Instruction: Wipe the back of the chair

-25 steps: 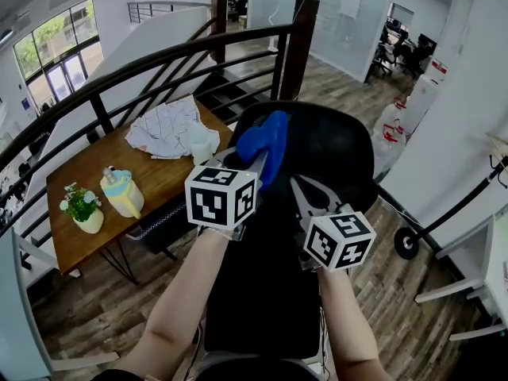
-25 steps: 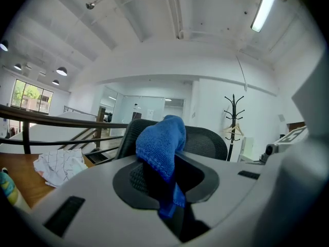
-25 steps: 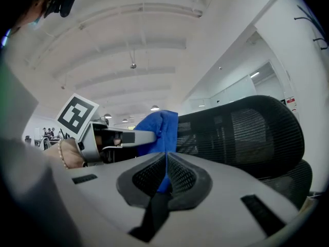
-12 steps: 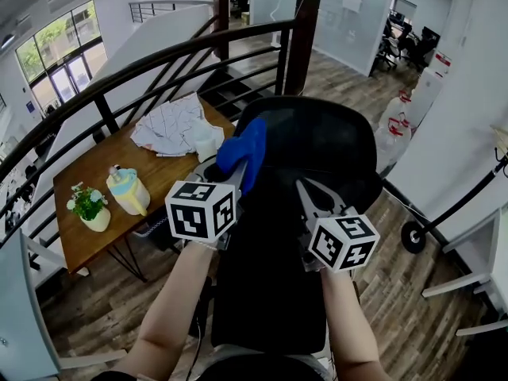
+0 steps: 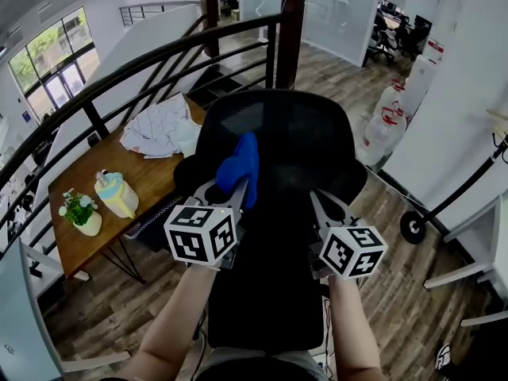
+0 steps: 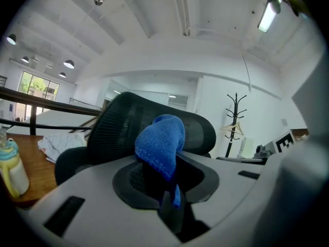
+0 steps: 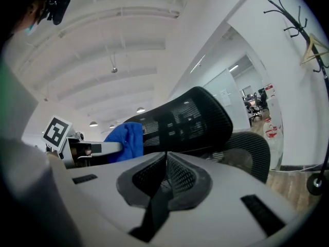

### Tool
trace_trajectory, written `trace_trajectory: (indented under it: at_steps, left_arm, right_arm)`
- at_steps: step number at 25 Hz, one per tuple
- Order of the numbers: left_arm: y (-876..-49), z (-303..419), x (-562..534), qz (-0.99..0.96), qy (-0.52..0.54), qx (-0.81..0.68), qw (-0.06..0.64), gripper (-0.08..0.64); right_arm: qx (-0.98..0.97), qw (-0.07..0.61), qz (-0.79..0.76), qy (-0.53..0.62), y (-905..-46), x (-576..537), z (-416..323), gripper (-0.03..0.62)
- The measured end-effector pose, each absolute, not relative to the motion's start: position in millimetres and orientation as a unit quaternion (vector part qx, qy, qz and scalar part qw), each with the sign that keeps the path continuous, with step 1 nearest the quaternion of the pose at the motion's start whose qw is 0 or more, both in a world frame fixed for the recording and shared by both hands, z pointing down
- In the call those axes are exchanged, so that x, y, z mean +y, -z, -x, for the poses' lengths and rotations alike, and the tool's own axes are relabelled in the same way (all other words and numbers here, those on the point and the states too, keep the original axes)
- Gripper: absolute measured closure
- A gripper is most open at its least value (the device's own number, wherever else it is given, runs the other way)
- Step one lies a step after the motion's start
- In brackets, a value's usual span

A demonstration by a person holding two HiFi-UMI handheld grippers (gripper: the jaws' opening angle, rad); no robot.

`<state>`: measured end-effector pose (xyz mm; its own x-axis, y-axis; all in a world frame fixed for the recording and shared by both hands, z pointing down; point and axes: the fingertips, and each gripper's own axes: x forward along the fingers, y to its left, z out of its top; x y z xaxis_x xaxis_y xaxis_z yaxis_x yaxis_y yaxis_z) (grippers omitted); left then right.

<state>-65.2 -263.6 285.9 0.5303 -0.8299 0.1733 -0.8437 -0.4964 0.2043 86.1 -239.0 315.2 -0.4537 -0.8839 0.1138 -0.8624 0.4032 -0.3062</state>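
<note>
**A:** Where does the wipe stand?

**B:** The tall black mesh office chair back [image 5: 298,137] is upright ahead. The bunched blue terry cloth [image 5: 241,163] sits high on it, toward the left edge. Whether it is touching the mesh or just off it, cannot tell. The left hand-held gripper [image 5: 236,187] is clamped tight on the cloth's lower fold. The right hand-held gripper [image 5: 321,203] has its jaws pressed together with nothing between them, and it idles at the back's right half.

**A:** How to do it well?

**B:** Judgement only. Flatten the bunch onto the mesh and stroke top edge down in overlapping lanes, left edge to right. The mesh likely gives and the chair likely swivels, so the free right gripper could brace the right edge.

**A:** Room to move?

**B:** The dark metal stair railing [image 5: 288,38] stands near, beyond the top edge, so stop strokes short there. The brown wooden bench [image 5: 159,177] lies left, past the railing and well apart. The plank floor [image 5: 397,236] to the right looks open. The right edge is the easier exit.
</note>
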Motion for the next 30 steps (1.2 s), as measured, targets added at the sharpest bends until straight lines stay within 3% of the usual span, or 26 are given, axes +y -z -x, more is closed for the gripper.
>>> trace_trajectory:
  at_steps: [11,19,30]
  left_arm:
    - [-365,-89,-223,-0.912,-0.093,-0.340,0.210,0.474]
    - [-390,-181,-225,-0.934,-0.132,-0.258,0.211,0.474]
    - [-411,-210,-263,-0.931,-0.148,-0.253,0.218,0.474]
  right_arm:
    - [0.782,0.056,0.587,0.202,-352,-214,-177,0.563]
    - [0.746,0.056,0.623,0.226,-379,-197,-219,0.563]
    - [0.729,0.061,0.634,0.249,-402,-202,-233,0.563]
